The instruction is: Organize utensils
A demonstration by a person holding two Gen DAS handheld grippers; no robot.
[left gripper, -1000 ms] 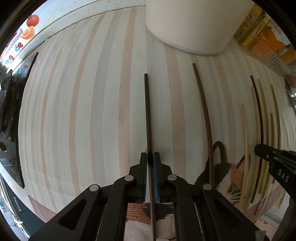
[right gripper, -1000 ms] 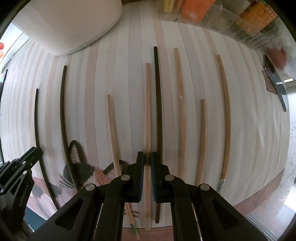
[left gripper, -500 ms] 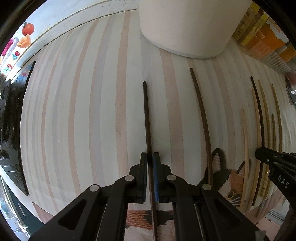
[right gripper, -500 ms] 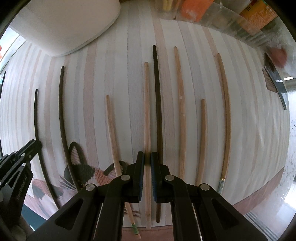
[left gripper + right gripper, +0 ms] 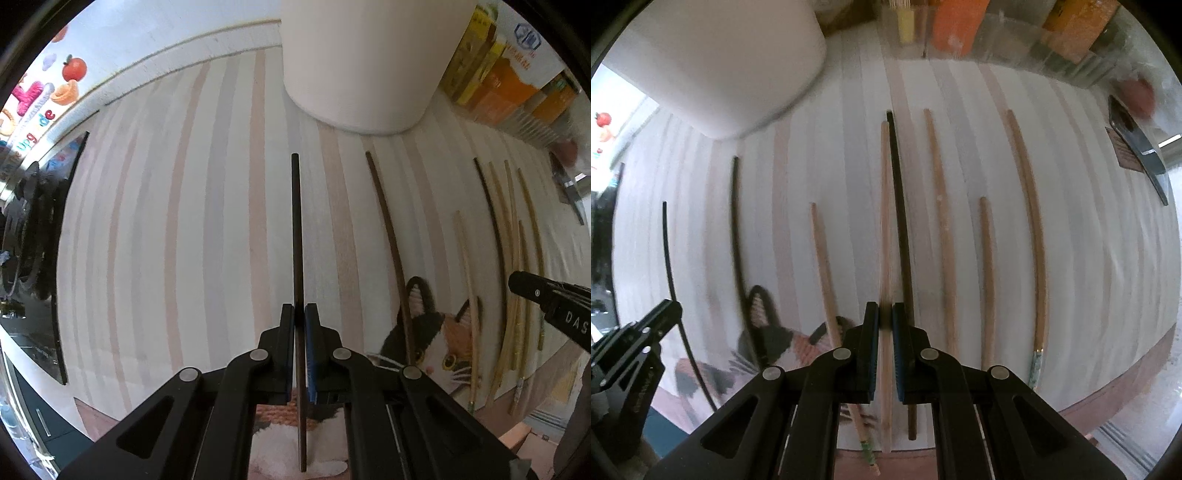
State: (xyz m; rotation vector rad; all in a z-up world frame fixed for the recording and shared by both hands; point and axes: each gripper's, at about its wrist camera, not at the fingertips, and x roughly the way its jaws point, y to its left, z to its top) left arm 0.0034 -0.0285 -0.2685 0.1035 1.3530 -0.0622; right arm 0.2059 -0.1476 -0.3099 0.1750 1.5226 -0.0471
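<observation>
Left wrist view: the left gripper [image 5: 300, 317] has its jaws clenched on a dark chopstick [image 5: 296, 229], which points away over the striped tabletop [image 5: 166, 221] toward a white tub [image 5: 362, 62]. Another dark stick [image 5: 388, 229] lies to the right, near a cat picture [image 5: 443, 339].

Right wrist view: the right gripper [image 5: 885, 317] has its jaws clenched on a light wooden chopstick [image 5: 884, 206]. A black chopstick [image 5: 899, 206] lies just beside it. More wooden chopsticks [image 5: 942, 221] lie in a row on the tabletop.
</observation>
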